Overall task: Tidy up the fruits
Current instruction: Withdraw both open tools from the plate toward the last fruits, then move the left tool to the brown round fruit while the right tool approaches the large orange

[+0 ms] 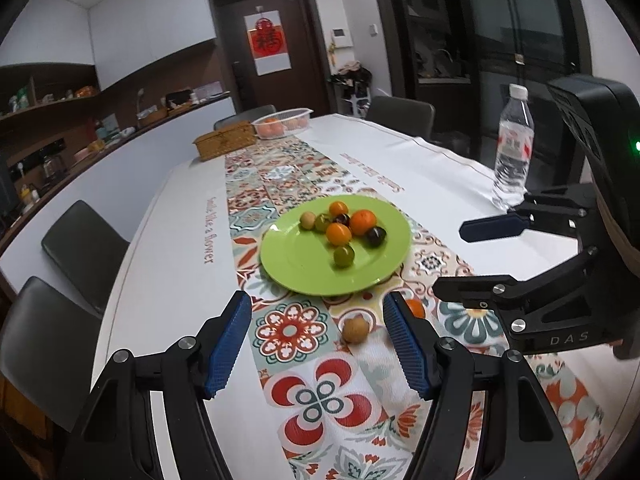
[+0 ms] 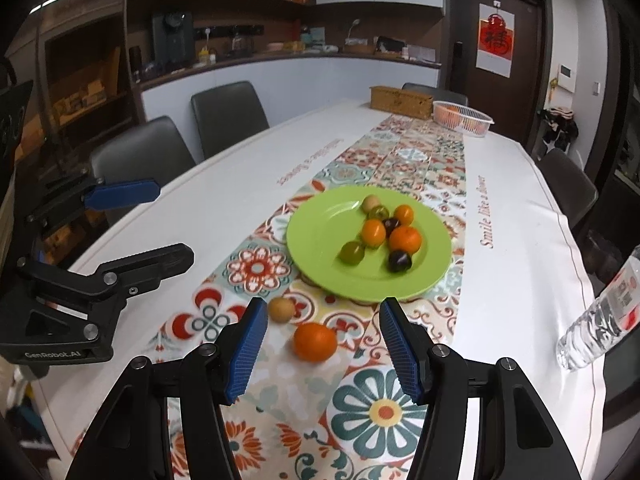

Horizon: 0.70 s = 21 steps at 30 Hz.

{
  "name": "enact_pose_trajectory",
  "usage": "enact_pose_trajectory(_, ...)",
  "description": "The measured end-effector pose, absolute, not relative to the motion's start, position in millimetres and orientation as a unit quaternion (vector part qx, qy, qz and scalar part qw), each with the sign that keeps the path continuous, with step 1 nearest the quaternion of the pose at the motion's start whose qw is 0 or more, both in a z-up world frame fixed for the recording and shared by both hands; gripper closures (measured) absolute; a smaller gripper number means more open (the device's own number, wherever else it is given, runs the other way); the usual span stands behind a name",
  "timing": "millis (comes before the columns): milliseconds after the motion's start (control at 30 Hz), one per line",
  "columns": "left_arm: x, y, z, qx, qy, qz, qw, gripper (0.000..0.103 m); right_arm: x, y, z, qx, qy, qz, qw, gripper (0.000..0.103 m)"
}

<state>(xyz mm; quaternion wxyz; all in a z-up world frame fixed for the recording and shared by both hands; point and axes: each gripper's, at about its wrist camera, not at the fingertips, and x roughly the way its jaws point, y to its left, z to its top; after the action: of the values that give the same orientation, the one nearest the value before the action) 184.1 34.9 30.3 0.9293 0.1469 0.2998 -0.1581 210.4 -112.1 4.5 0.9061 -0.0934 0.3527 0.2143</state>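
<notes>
Two fruits lie loose on the patterned runner (image 2: pixel 384 412), just short of the green plate (image 2: pixel 320 240) that holds the rest: an orange fruit (image 2: pixel 315 341) and a small tan fruit (image 2: pixel 281 309), close together but apart.

The orange fruit lies straight ahead of the right gripper (image 2: pixel 323 350), between its spread blue pads (image 2: pixel 245 354), slightly left of centre. Both fruits are round, so no long axis governs the grasp.

The tan fruit (image 1: pixel 355 330) sits ahead of the left gripper (image 1: pixel 318 346), right of centre and nearer its right pad. That gripper also stands wide and holds nothing.

Judgement: each arm is nearest a different fruit; the right is better lined up, and a short forward reach would precede closing.

Legible writing: "Smile like a flower" (image 2: pixel 486 212) on the white cloth; "GenRobot.AI" (image 2: pixel 54 355) on the left gripper body; "DAS" (image 1: pixel 569 338) on the right. The water bottle (image 1: pixel 514 146) label cannot be read.
</notes>
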Motion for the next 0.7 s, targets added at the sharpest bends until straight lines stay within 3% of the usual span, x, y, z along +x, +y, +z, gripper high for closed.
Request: enact_pose_trajectory(700,224,32,-35,0.181,0.356,-0.236,0.886,0.036,237,-92,-54,-0.136,0.429,0.226,0.864,0.044)
